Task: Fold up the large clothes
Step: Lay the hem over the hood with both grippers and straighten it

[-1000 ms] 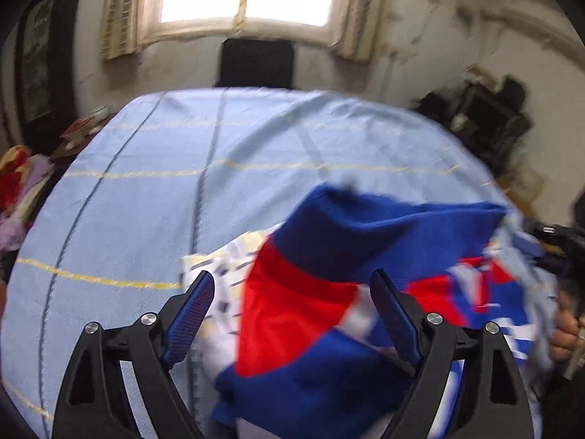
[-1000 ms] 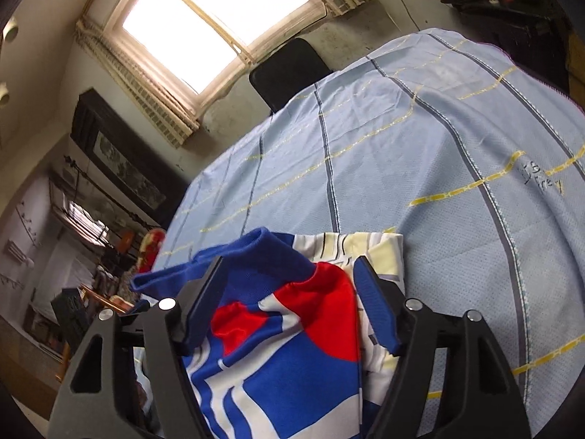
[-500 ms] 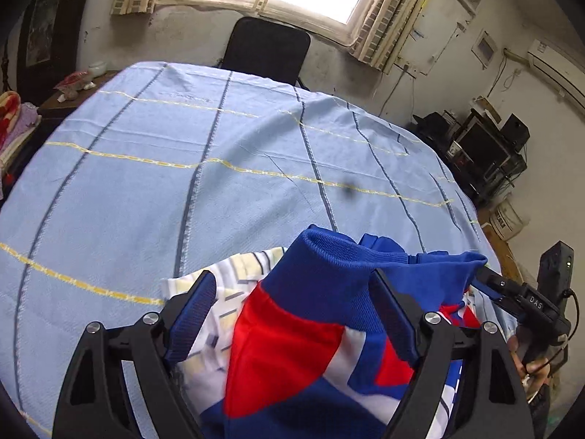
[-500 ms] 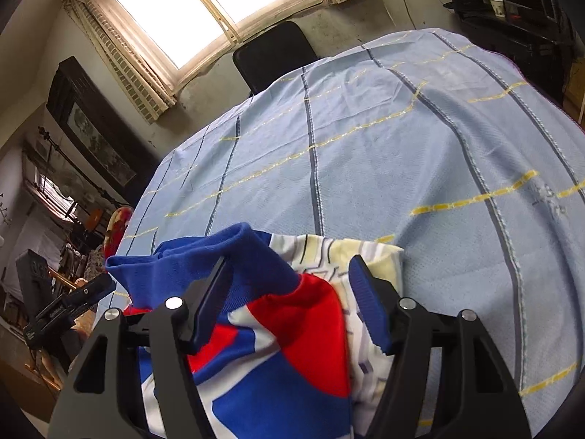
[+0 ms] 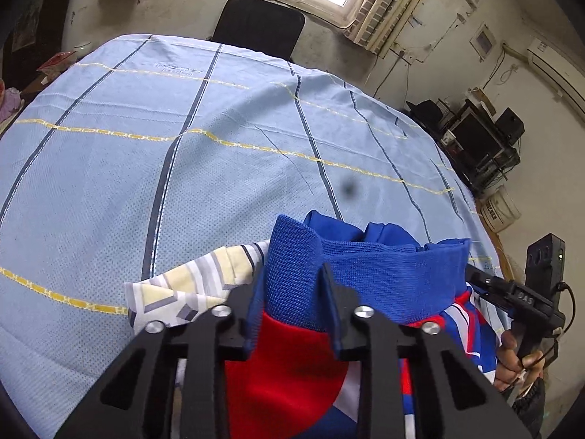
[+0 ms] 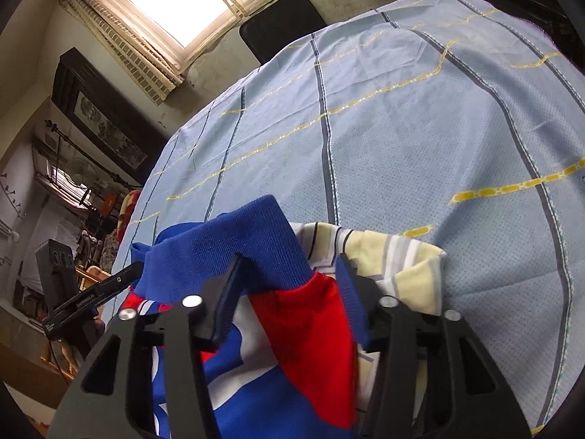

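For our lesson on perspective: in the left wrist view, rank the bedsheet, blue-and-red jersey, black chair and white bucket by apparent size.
1. bedsheet
2. blue-and-red jersey, though nearness enlarges it
3. black chair
4. white bucket

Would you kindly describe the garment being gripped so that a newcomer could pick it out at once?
Start at the light blue striped sheet covering the table below the window. At its near edge lies a small heap of clothes; the blue, red and white jacket is on top, both grippers closed on it. Its ribbed blue collar and red panel set it apart from the pale yellow and grey patterned cloth underneath.
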A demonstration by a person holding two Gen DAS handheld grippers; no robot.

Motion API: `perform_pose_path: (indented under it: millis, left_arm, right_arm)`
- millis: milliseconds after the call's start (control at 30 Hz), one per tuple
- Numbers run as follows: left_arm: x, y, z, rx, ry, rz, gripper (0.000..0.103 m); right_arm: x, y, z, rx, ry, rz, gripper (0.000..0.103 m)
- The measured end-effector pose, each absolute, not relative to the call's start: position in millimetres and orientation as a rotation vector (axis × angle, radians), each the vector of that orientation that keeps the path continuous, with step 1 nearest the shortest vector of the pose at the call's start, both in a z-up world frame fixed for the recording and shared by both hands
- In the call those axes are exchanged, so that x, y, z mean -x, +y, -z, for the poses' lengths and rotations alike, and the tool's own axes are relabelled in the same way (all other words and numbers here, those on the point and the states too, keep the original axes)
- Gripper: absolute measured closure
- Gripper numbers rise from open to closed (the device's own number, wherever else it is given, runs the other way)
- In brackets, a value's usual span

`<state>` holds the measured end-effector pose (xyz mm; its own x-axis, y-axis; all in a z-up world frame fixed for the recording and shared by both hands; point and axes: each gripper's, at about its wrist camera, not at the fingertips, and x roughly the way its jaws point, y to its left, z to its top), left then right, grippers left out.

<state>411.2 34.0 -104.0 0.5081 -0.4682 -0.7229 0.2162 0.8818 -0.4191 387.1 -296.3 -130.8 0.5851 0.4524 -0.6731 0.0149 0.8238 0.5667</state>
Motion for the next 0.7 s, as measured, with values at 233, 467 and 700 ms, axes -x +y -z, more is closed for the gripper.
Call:
perform_pose_path:
  millis: [233, 467, 700]
  left_arm:
    - [-405, 35, 92, 0.290, 0.916, 0.418, 0.085]
    - [-411, 36, 104, 0.307, 0.961, 0.423, 0.083]
    - [-410, 33, 107, 0.289, 0.949, 0.408, 0.086]
  right_arm:
    - [-381, -294, 114, -0.526, 0.867, -0.231, 0.086]
    - [-384, -297, 120, -0.537, 0.872, -0.213, 0.054]
    - [-391, -302, 141, -0.640, 0.932, -0.289, 0.085]
